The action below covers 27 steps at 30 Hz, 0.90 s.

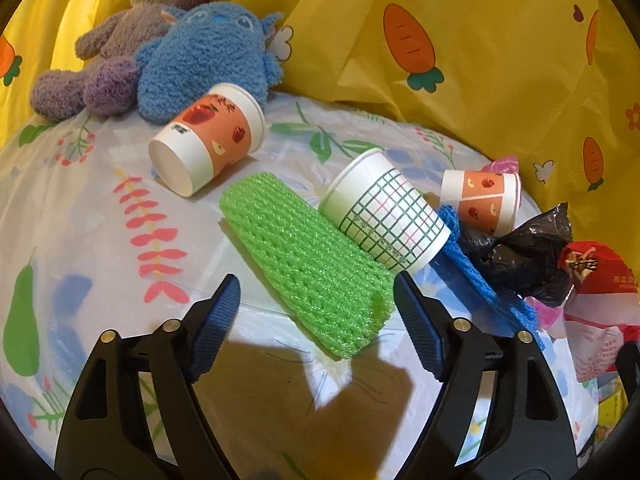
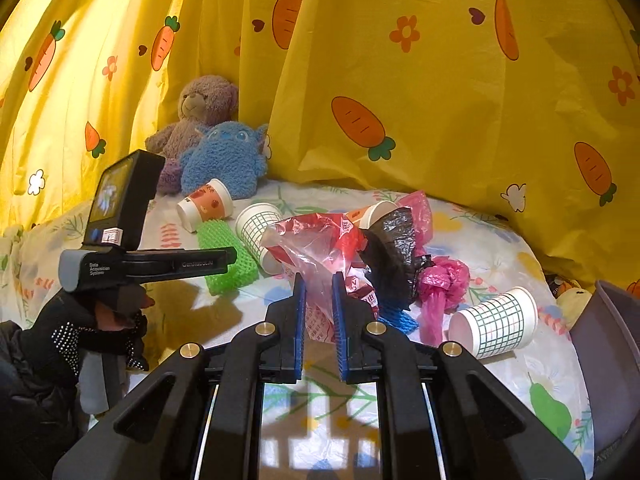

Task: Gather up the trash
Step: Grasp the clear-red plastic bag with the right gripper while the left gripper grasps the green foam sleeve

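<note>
My left gripper (image 1: pixel 318 308) stands open low over the bedsheet, its fingers on either side of the near end of a green foam net (image 1: pixel 304 264), not pressing it. A grid-patterned paper cup (image 1: pixel 384 216) lies on the net's far edge, and an orange paper cup (image 1: pixel 212 136) lies beyond. My right gripper (image 2: pixel 319 288) is shut on a red and clear plastic wrapper (image 2: pixel 320 248), lifted slightly. Behind the wrapper lie a black bag (image 2: pixel 394 256), a pink bag (image 2: pixel 444 280) and a blue foam net (image 2: pixel 400 322). Another grid cup (image 2: pixel 496 322) lies to the right.
Two plush toys, a purple bear (image 1: pixel 120 32) and a blue one (image 1: pixel 212 52), sit at the back against a yellow carrot-print curtain (image 2: pixel 440 80). A small orange cup (image 1: pixel 480 200) lies near the black bag. A grey bin (image 2: pixel 612 340) stands at the bed's right edge. A gloved hand (image 2: pixel 80 332) holds the left gripper.
</note>
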Each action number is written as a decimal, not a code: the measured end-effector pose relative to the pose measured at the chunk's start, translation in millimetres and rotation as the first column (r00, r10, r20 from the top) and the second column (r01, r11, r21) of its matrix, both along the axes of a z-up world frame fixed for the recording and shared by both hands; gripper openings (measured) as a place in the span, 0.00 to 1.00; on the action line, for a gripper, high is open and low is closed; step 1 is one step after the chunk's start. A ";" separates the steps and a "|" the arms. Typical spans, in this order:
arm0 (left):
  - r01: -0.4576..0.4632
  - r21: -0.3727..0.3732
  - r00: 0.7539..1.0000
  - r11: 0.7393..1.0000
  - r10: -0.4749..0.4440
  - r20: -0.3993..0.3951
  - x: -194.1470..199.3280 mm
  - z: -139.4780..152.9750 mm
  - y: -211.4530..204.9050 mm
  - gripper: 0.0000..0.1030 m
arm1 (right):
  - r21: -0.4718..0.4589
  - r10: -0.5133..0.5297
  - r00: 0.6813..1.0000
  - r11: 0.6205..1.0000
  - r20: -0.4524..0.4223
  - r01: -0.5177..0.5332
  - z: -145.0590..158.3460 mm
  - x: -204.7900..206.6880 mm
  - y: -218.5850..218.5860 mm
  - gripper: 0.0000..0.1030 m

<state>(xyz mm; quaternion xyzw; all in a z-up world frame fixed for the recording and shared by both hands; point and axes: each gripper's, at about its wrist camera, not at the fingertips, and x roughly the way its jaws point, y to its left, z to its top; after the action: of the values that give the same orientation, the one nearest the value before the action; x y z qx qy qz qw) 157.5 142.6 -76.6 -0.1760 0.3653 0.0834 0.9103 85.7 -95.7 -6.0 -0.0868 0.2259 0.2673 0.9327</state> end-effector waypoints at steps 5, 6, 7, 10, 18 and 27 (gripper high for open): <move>0.024 -0.069 0.999 0.997 -0.026 -0.026 9.6 -9.6 1.0 0.49 | 0.017 -0.032 0.999 0.999 -0.001 0.032 -1.1 -2.8 -14.9 0.13; 0.029 -0.074 0.999 0.997 -0.031 -0.025 10.7 -10.1 0.6 0.43 | 0.020 -0.037 0.999 0.999 -0.002 0.037 -1.7 -3.0 -17.3 0.13; 0.036 -0.081 0.999 0.996 -0.038 -0.026 12.2 -11.2 0.6 0.35 | 0.023 -0.041 0.999 0.999 -0.004 0.041 -2.1 -2.9 -19.3 0.13; 0.044 -0.089 0.998 0.995 -0.047 -0.033 14.6 -13.2 0.4 0.23 | 0.028 -0.049 0.999 0.998 -0.008 0.049 -3.5 -4.1 -23.5 0.13; 0.041 -0.086 0.997 0.995 -0.035 0.073 -12.6 6.2 -4.6 0.13 | 0.047 -0.077 0.997 0.996 -0.010 0.077 -4.8 -9.3 -36.0 0.13; 0.073 0.026 0.975 0.997 -0.077 0.209 -67.4 42.3 -40.1 0.13 | 0.075 -0.102 0.995 0.992 -0.005 0.102 -5.7 -22.0 -52.0 0.13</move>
<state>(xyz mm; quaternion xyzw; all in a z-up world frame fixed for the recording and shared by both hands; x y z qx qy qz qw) 90.0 102.5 -34.3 -0.1618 0.2726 0.0333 0.9478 63.7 -147.7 -11.7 -0.0399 0.2202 0.2276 0.9477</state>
